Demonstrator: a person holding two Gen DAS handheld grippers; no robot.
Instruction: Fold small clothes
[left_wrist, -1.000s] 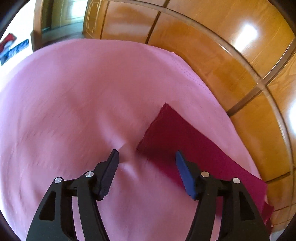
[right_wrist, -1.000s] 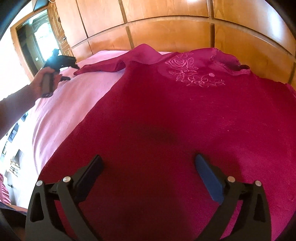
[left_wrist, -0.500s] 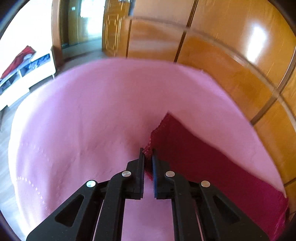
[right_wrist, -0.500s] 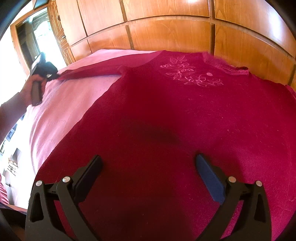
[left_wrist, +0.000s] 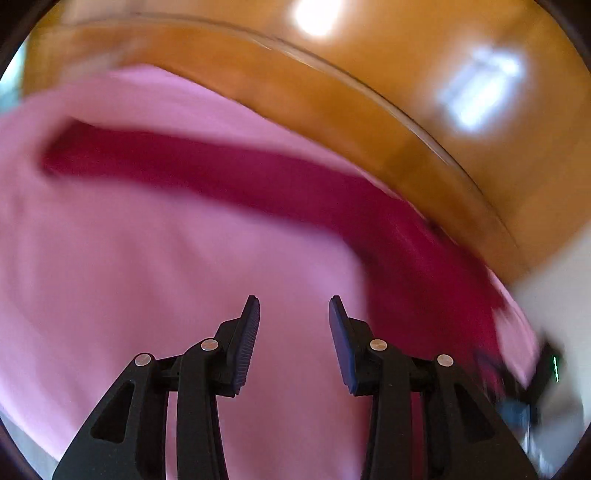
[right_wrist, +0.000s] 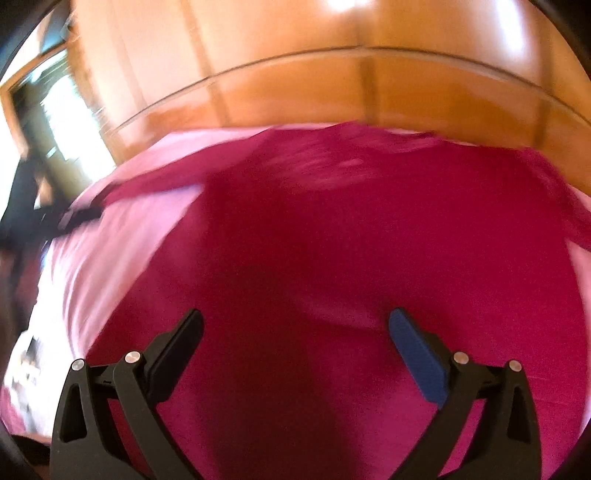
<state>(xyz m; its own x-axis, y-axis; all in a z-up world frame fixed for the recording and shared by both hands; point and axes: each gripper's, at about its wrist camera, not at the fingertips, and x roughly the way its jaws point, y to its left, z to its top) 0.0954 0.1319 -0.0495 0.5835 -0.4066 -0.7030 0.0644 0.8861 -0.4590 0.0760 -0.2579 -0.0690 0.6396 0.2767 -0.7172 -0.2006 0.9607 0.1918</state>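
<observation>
A dark red sweater (right_wrist: 332, 277) lies spread flat on a pink bedsheet (left_wrist: 147, 295), its neck end toward the wooden headboard (right_wrist: 295, 96). Both views are blurred by motion.

The left gripper (left_wrist: 294, 314) has just let go. Half a second ago its jaws were pinched shut on the cuff of the sweater's sleeve (left_wrist: 221, 177); now they have been opening and stand partly apart with nothing between them, only bare sheet beneath. The gripper has pulled back from the cuff, and the sleeve now lies as a long straight band across the sheet, stretched out away from the sweater's body and running alongside the headboard. A second ago that sleeve looked slack and rumpled near the sweater's shoulder.

This suggests the sleeve has been smoothed out flat, a preparing step, so the garment seems ready for its first fold; no fold is visible yet.

The right gripper (right_wrist: 295, 332) hovers over the lower part of the sweater, well away from the headboard, jaws wide apart and holding nothing, as in both earlier views. Its view has shifted slightly, with the headboard filling more of the top.
</observation>
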